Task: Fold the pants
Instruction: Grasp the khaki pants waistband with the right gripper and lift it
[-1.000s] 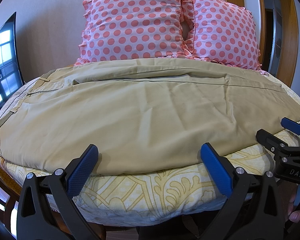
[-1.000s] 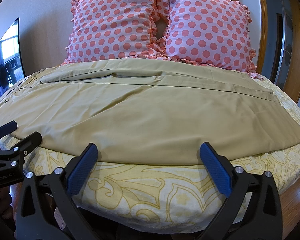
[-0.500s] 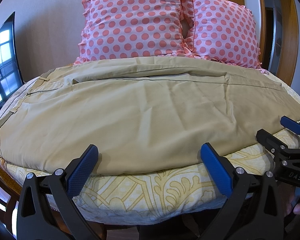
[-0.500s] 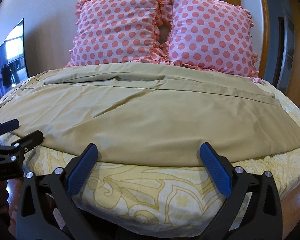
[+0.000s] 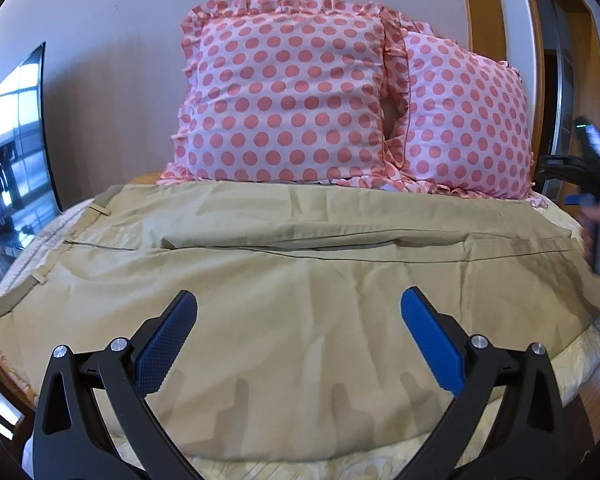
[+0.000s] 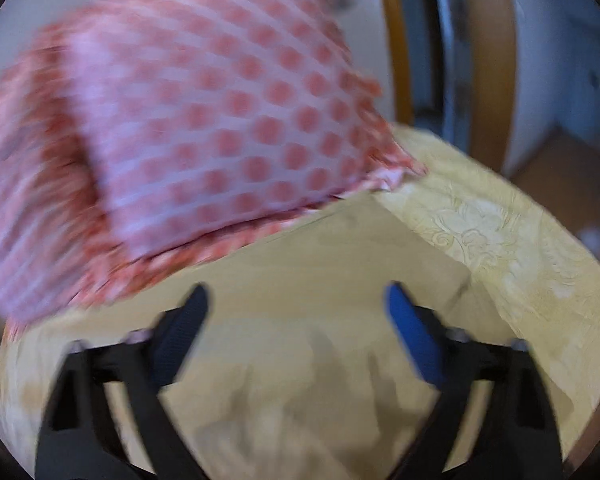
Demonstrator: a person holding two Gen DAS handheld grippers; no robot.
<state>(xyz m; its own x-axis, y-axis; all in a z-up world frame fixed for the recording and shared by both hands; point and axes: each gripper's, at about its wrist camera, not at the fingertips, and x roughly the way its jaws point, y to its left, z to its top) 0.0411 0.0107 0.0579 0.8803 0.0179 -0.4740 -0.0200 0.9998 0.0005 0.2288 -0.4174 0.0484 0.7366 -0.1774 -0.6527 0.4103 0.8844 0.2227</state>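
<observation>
Tan pants (image 5: 300,292) lie flat across the bed, folded lengthwise, waistband at the left, leg ends at the right. My left gripper (image 5: 298,320) is open and empty, held over the pants' near edge. My right gripper (image 6: 296,312) is open and empty, over the leg end (image 6: 340,256) near the right pillow; its view is blurred by motion. The right gripper also shows blurred at the right edge of the left wrist view (image 5: 596,200), above the leg ends.
Two pink polka-dot pillows (image 5: 292,92) stand at the head of the bed against the wall. A yellow patterned bedspread (image 6: 500,240) lies under the pants. A dark TV screen (image 5: 16,152) is at the left. A wooden door frame (image 5: 484,20) is at the right.
Both grippers have moved forward and up over the pants. The right gripper has swung fast to the far right end by the pillow; its view is now blurred.
</observation>
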